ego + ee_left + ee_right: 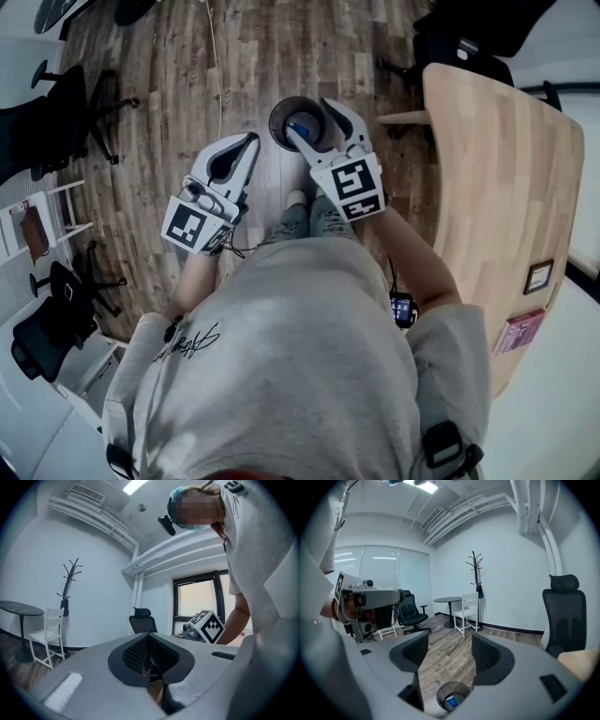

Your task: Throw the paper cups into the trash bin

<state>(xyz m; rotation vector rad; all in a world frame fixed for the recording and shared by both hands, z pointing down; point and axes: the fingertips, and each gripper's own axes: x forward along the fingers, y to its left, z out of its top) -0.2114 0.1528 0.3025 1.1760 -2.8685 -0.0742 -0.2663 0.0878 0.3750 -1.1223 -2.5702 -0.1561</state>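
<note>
Jaws of the right gripper are standing spread with nothing between them; we are observing it hovering directly above the trash bin on the wood floor. A paper cup with a blue inside is lying in the bin. Left gripper jaws are pressing together, empty, beside the bin.

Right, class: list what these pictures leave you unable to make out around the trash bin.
- Blue-and-white item in the trash bin: too small, head and right gripper views, to name.
- Bin's rim: partly covered by the right gripper, head view.
- Pink item on the table: too small, head view, to identify.
</note>
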